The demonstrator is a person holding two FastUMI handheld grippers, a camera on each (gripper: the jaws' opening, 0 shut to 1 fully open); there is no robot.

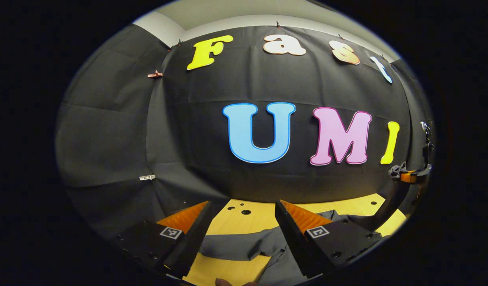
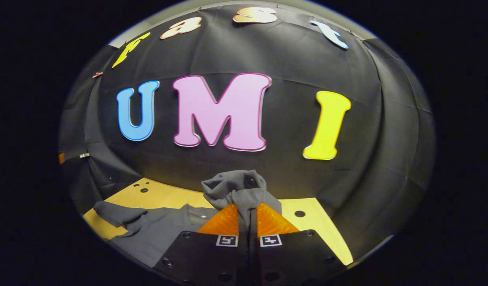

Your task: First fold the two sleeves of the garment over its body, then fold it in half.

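The garment is matt grey cloth with a fine knit grain, soft and creased; a bunched fold of it shows the weave at twelve o'clock. The desk is smooth pale wood with a faint sheen and drilled holes

Yellow table, holes in top; grey garment spread on it.
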